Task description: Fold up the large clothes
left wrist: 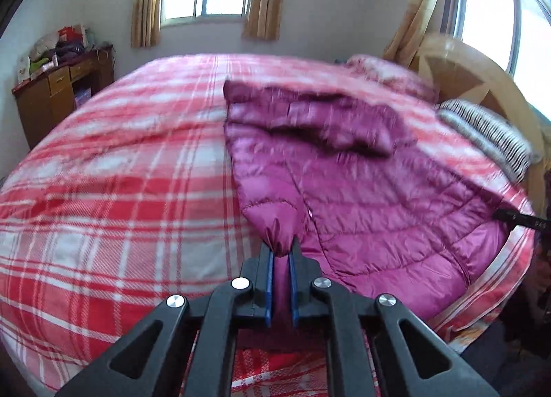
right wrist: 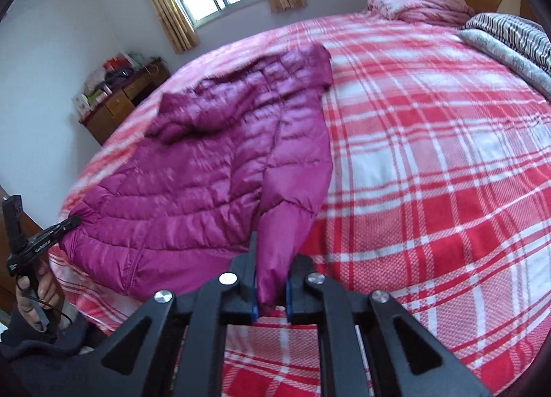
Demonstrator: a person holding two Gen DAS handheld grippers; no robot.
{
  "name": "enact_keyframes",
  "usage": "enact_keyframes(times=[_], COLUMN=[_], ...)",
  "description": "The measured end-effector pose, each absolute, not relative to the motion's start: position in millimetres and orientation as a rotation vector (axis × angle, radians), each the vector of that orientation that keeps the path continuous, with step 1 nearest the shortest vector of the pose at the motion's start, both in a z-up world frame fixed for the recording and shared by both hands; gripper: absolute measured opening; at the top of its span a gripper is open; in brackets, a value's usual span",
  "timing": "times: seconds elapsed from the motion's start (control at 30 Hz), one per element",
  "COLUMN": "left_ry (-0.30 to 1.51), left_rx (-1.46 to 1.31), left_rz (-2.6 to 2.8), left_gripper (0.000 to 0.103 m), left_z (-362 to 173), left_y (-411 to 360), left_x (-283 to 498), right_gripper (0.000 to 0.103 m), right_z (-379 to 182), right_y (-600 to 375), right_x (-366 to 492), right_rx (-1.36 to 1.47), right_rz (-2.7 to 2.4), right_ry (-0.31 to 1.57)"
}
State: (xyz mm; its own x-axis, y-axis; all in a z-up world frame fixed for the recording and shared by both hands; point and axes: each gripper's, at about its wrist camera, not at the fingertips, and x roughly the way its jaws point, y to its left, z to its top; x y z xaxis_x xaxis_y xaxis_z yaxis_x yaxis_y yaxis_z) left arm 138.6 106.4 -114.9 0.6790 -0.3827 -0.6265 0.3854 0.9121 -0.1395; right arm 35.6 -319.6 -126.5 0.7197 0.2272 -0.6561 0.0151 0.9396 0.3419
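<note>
Looks like the fold is just starting: the left tongs point(left wrist: 282, 252) and right tongs point(right wrist: 272, 293) are each pinching a near corner of the magenta puffer jacket point(right wrist: 213, 162) lying on the plaid bed point(right wrist: 430, 155), so next they're probably carrying that hem toward the far collar evenly.

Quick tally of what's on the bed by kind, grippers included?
Jackets: 1, magenta
Pillows: 2, pink and striped
Plaid bedspreads: 1
Grippers: 2, left gripper and right gripper, each shut on the jacket
Total: 6
</note>
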Motion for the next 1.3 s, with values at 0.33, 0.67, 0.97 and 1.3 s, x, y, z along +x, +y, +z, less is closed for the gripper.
enact_keyframes(times=[0.33,0.67,0.97,1.3], left_ry=[0.406,0.498,0.636,0.814], left_rx=[-0.141,-0.086,-0.134,-0.129], left_rz=[-0.627,-0.57,-0.538,-0.453], left_gripper=[0.006,0.006,0.006,0.013], left_z=[-1,-20,-53,-104], left_y=[149,124,101,88], left_x=[73,153,280,362], right_gripper=[0.01,0.009,0.009,0.009], right_z=[-2,-15,-42,-93], right_y=[-327,-343,-378,-400], right_x=[-38,32,143,229], right_rx=[0.336,0.385,0.446,0.445], right_rz=[0.186,0.163,0.062,-0.04], right_ry=[0.416,0.413,0.466,0.595])
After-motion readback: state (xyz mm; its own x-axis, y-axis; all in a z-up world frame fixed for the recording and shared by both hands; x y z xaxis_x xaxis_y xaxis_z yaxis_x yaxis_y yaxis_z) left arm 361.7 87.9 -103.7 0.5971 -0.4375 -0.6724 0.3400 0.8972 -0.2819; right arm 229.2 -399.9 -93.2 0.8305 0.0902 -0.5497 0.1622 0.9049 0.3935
